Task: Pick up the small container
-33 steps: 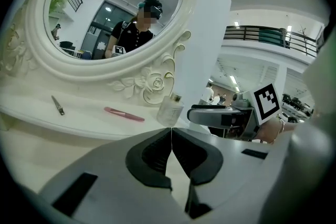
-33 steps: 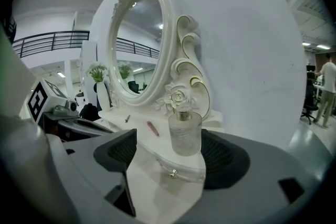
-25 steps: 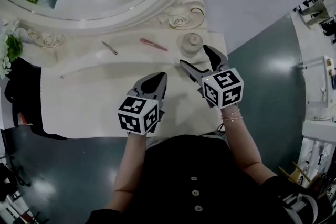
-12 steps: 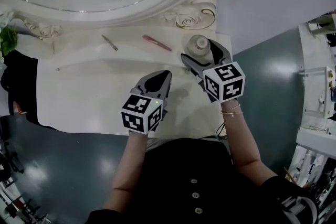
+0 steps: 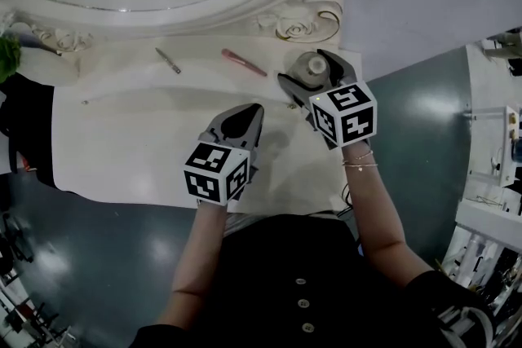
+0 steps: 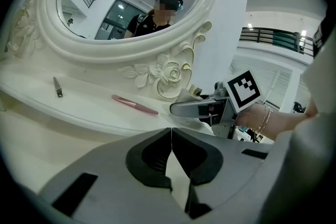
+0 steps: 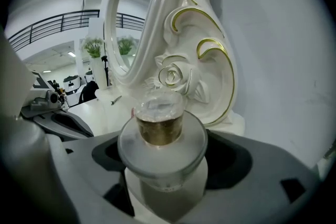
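Note:
The small container (image 5: 309, 67) is a frosted jar with a gold neck and a clear cap (image 7: 160, 128). It stands upright at the back right of the white vanity table (image 5: 122, 151), just in front of the mirror's carved base. My right gripper (image 5: 303, 69) is open, one jaw on each side of the jar, and dark gaps show beside the jar's body in the right gripper view (image 7: 167, 157). My left gripper (image 5: 247, 114) hovers over the table's middle, shut and empty; its jaws (image 6: 171, 132) meet at the tips.
A pink pen-like stick (image 5: 243, 62) and a small metal tool (image 5: 169, 60) lie along the back of the table. The ornate oval mirror frame (image 5: 306, 12) rises directly behind the jar. The table's right edge drops off just beyond the right gripper.
My right gripper has moved forward until its jaws sit on both sides of the jar. The left gripper has stayed in about the same place, still shut.

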`<state>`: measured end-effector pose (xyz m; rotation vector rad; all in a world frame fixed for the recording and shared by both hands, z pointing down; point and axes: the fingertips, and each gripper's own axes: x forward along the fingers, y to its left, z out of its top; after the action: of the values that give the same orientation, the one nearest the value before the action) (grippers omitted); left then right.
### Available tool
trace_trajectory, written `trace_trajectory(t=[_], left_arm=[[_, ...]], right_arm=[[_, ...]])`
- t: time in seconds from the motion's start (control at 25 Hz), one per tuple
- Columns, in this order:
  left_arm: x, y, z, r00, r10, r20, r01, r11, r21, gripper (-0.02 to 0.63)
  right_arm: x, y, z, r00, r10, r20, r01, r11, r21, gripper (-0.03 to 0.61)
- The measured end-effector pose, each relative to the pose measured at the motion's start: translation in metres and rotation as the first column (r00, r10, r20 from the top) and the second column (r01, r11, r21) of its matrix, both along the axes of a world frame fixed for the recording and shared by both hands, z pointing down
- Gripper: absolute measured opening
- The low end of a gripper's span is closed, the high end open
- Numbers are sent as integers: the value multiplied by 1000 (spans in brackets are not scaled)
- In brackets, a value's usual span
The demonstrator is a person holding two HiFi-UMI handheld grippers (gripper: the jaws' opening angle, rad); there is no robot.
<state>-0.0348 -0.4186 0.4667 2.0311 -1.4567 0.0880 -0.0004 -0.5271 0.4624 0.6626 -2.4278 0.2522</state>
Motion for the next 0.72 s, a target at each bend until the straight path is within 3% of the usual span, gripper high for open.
trace_trajectory(t=[0.28, 0.72], left_arm=[[-12, 1, 0, 999, -39, -10, 39, 999, -6, 14], [-17, 7, 0, 999, -47, -4, 47, 999, -4, 14]], right_arm=[[-5, -1, 4, 1000, 2, -29, -2, 1000, 29, 336], [-5, -2, 6, 999, -3, -34, 4, 999, 42, 341]])
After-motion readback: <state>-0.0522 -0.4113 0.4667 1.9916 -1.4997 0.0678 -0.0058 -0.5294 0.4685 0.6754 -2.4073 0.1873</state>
